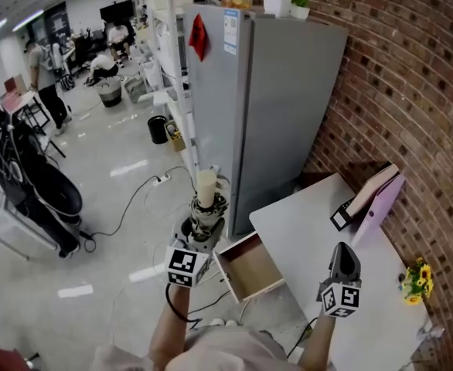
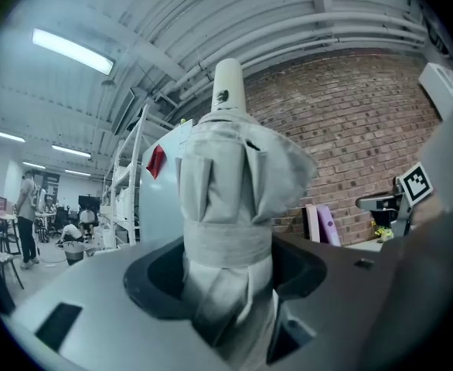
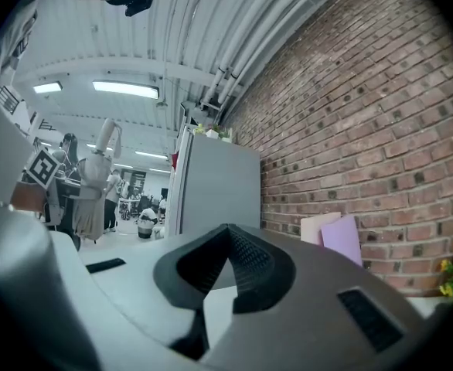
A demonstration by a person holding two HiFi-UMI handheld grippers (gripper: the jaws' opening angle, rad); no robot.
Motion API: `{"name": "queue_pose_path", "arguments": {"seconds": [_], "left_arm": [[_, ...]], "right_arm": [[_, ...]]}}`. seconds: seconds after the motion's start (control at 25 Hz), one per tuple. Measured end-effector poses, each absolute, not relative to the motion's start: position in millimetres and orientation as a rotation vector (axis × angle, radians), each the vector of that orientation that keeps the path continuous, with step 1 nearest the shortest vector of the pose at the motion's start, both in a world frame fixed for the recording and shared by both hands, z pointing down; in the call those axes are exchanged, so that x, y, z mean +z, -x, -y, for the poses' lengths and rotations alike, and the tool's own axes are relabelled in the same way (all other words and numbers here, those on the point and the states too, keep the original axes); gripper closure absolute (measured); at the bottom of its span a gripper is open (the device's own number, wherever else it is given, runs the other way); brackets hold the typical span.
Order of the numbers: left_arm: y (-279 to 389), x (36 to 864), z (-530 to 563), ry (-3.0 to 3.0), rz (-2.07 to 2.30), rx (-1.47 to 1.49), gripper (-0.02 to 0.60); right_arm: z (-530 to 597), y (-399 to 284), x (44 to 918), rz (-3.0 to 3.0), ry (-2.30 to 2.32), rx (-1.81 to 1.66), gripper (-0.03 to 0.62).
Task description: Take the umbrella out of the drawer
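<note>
A folded cream-grey umbrella [image 1: 206,194] stands upright in my left gripper [image 1: 204,221], whose jaws are shut on its wrapped middle [image 2: 226,207]. Its pale handle cap points up. It hangs above the floor, just left of the open, empty wooden drawer [image 1: 246,267] under the white table [image 1: 304,222]. My right gripper [image 1: 345,253] hovers over the table's near part, shut [image 3: 225,234] with nothing between its jaws. From the right gripper view the umbrella [image 3: 95,184] shows far to the left.
A tall grey fridge [image 1: 265,107] stands behind the table against the brick wall. A pink and white folder [image 1: 375,197] leans at the wall, and yellow flowers [image 1: 417,280] sit at the table's right end. Cables lie across the floor [image 1: 134,199].
</note>
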State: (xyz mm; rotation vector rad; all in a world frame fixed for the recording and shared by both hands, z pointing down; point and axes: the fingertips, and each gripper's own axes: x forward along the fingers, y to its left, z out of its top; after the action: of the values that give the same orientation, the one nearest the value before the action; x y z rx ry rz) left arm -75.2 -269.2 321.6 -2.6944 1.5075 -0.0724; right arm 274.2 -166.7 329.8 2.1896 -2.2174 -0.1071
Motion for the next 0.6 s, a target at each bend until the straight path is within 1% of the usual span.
{"name": "queue_pose_path", "arguments": {"seconds": [0.32,0.6], "left_arm": [[64.7,319.0,266.5,2.699,-1.492,-0.051,0.298],[68.6,317.7,260.1,2.700,-1.498,-0.033,0.298]], "right_arm": [[165.5,-275.2,326.3,2.211,-2.192,-0.134,0.578],[160.9,-274.1,325.8,2.205,-2.196,-0.137,0.577]]}}
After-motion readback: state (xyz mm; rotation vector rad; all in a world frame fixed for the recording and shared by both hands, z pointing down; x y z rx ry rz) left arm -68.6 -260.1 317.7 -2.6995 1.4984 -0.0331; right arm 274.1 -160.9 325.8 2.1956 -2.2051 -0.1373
